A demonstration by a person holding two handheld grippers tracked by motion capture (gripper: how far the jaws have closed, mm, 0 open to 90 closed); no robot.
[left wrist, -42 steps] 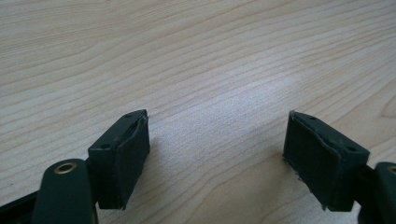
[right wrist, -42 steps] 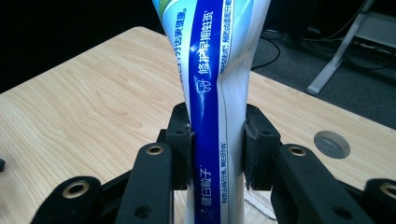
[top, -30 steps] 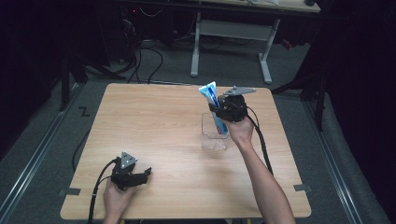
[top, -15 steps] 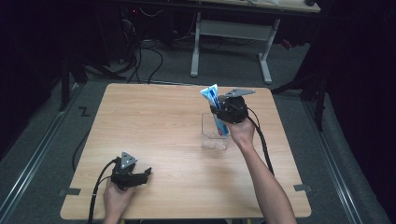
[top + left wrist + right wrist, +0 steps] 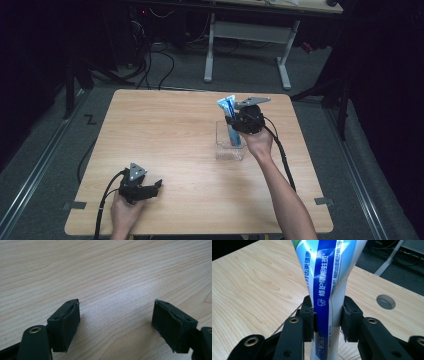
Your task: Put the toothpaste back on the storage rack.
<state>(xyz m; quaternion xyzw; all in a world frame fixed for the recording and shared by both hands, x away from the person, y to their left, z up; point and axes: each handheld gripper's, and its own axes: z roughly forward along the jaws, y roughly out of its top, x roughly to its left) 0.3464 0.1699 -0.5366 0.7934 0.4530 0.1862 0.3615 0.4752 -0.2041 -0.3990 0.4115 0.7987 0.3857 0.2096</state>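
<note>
While the right tongs [image 5: 328, 322] pinch the tube [image 5: 329, 277] upright in the cup [image 5: 230, 147] on the desk [image 5: 175, 135], it appears soft and light; grip low. Left tongs [image 5: 116, 325] rest spread, empty.

The wooden table [image 5: 170, 145] was light brown, with wavy lines in the wood. It had rounded corners. A small round grey cap [image 5: 386, 301] sat flat in a hole in the table top, near the far edge. Under the table, the floor was covered with a grey carpet [image 5: 360, 165]. Two little strips of grey tape [image 5: 324, 201] were stuck on the floor, one near each front corner of the table. A black zigzag mark [image 5: 90, 119] was on the floor by the table's left side. Behind the table stood a white desk frame [image 5: 247, 37] with two legs. Black cables [image 5: 160, 57] lay in loops on the floor near it. The room around was very dark.
</note>
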